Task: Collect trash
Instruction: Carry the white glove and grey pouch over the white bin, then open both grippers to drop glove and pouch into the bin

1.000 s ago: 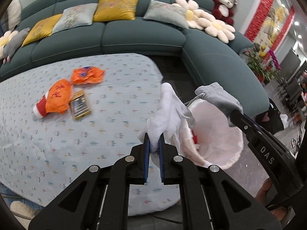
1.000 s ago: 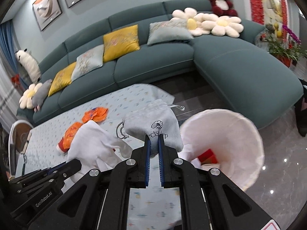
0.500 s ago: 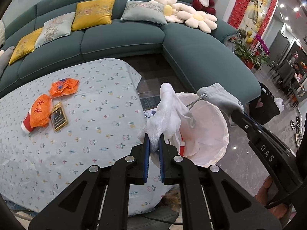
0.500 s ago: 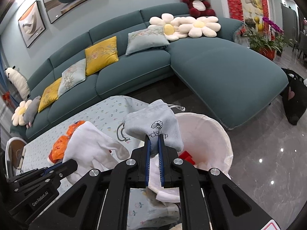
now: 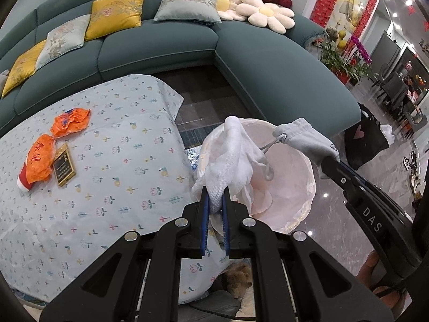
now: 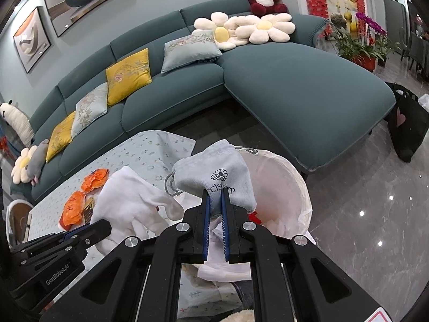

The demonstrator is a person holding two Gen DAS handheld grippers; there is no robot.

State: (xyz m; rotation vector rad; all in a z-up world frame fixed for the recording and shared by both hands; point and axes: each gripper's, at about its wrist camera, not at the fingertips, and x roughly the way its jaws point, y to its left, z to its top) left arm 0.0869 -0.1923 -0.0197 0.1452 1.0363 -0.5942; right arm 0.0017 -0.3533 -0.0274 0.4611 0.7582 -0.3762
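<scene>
My left gripper (image 5: 214, 196) is shut on a white cloth glove (image 5: 230, 158) and holds it over the near rim of a round bin lined with a white bag (image 5: 300, 187). My right gripper (image 6: 215, 196) is shut on a grey drawstring pouch (image 6: 219, 171) and holds it above the same bin (image 6: 289, 187). The glove also shows in the right wrist view (image 6: 128, 196), and the pouch in the left wrist view (image 5: 305, 139). Something red (image 6: 254, 217) lies inside the bin.
A table with a pale flowered cloth (image 5: 107, 161) stands left of the bin. On it lie two orange wrappers (image 5: 69, 123) (image 5: 40, 163) and a small gold packet (image 5: 63, 165). A teal corner sofa (image 5: 268, 75) with cushions runs behind. A black bag (image 6: 407, 123) stands on the glossy floor.
Both grippers have risen and shifted right with the glove and pouch, so the bin now lies more directly beneath them. The table has slid left in the views.
</scene>
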